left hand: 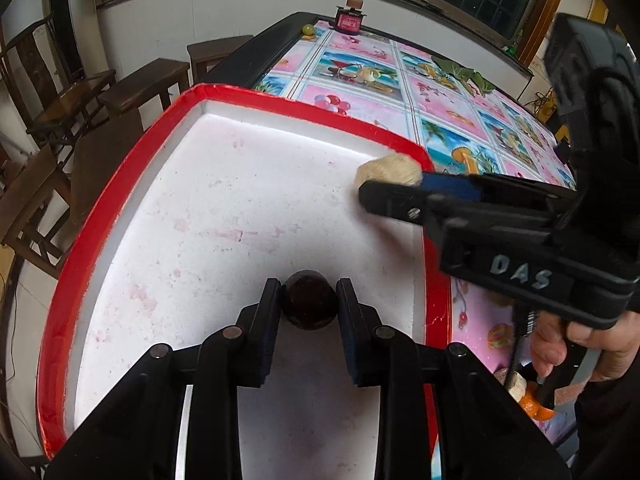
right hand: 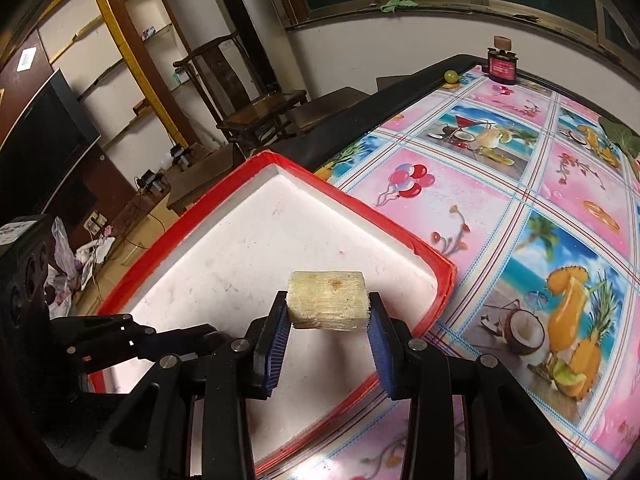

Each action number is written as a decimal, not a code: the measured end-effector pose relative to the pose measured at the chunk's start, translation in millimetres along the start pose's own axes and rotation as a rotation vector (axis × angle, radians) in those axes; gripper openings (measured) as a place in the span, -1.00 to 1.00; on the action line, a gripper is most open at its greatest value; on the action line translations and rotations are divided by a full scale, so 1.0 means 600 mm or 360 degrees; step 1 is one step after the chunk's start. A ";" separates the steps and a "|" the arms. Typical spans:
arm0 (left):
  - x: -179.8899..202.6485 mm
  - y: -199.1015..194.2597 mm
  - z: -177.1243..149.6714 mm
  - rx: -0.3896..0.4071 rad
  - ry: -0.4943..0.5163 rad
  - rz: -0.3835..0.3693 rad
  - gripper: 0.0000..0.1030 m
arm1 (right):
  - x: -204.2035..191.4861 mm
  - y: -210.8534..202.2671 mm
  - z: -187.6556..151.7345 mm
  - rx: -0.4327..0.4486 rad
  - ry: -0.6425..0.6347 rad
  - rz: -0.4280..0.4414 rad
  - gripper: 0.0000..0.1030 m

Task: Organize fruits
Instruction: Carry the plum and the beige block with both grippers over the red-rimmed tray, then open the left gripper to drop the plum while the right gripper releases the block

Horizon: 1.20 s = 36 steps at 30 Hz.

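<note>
My left gripper's [left hand: 308, 300] fingers hide the dark fruit's [left hand: 308, 298] sides; orange pieces [left hand: 534, 404] near right sit half-hidden behind my hand [left hand: 580, 344].

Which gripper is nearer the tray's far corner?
Right. The right gripper holds its pale chunk by the red-rimmed tray's far right rim; the left gripper holds a dark fruit mid-tray.

My tray [left hand: 120, 216] sits at the left edge of the worktop [left hand: 360, 76]. My left tongs [left hand: 309, 300] hold a round fruit [left hand: 308, 300] over the tray's near part; my right tongs [right hand: 328, 312] hold a cut chunk [right hand: 328, 300] above its right rim. A jar [left hand: 351, 20] stands at the far end.
</note>
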<state>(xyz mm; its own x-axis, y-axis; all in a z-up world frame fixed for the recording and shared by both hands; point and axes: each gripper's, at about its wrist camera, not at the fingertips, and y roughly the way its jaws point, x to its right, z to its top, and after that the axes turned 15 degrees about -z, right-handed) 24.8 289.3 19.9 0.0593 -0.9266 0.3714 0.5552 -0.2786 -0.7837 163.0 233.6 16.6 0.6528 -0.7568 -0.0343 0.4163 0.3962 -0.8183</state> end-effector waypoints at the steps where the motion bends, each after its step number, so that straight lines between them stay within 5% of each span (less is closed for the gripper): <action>1: 0.000 0.000 0.001 -0.0001 0.0001 -0.0001 -0.50 | -0.002 0.004 -0.001 0.0000 -0.0013 -0.0006 -0.27; 14: -0.001 0.001 0.001 0.0005 0.0008 -0.0019 -0.47 | -0.014 0.026 -0.005 -0.0046 -0.0076 -0.0066 -0.21; 16: -0.001 0.000 0.001 0.0011 0.0000 -0.0029 -0.22 | -0.016 0.025 -0.004 -0.0056 -0.0082 -0.0079 -0.21; 18: 0.000 0.000 0.000 0.0022 -0.0005 -0.0014 0.35 | -0.015 0.022 -0.004 -0.0060 -0.0075 -0.0071 -0.11; 36: 0.027 -0.026 -0.023 0.0063 0.0059 0.0006 0.40 | 0.053 -0.143 -0.076 0.0127 0.0202 0.0015 0.30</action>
<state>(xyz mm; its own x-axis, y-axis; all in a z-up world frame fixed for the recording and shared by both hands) 5.6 275.3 31.1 0.0311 -0.9365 0.3492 0.5874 -0.2655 -0.7645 119.2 152.2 59.8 0.5739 -0.8103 -0.1183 0.4626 0.4400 -0.7697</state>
